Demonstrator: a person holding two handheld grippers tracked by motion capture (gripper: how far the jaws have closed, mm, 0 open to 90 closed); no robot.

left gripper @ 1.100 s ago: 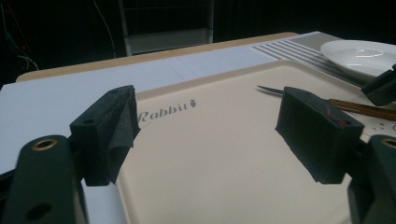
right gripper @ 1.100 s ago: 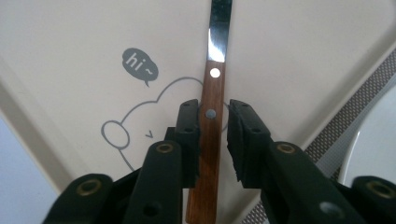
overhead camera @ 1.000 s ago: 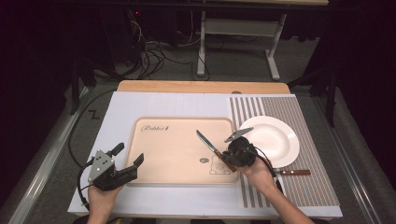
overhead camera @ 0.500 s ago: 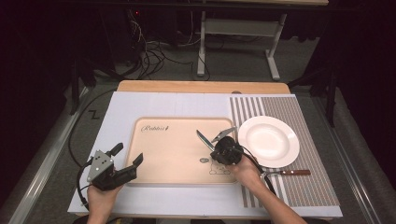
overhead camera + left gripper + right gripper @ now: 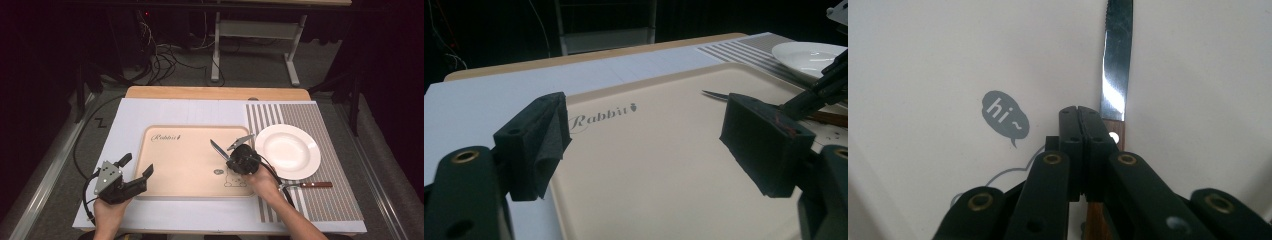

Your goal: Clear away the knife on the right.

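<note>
A knife [image 5: 218, 149] with a wooden handle [image 5: 1114, 135] lies on the beige tray [image 5: 185, 165], its blade [image 5: 1115, 60] pointing away. My right gripper [image 5: 232, 159] is over the handle. Its jaws [image 5: 1080, 112] are shut against each other, and the handle runs beneath them, slightly to the right. I cannot tell whether the knife is gripped. My left gripper [image 5: 137, 165] stands open at the tray's front left corner, with nothing between its pads [image 5: 539, 145]. In the left gripper view the blade [image 5: 719, 95] and the right gripper [image 5: 819, 95] appear farther off.
A white plate [image 5: 290, 150] sits on a striped placemat [image 5: 320, 120] right of the tray. A second wooden-handled utensil [image 5: 312, 185] lies in front of the plate. A white mat [image 5: 150, 110] covers the table under the tray.
My right gripper has moved left across the tray to the knife's handle and a little lower. The knife has stayed where it lay. The left gripper has not moved.
</note>
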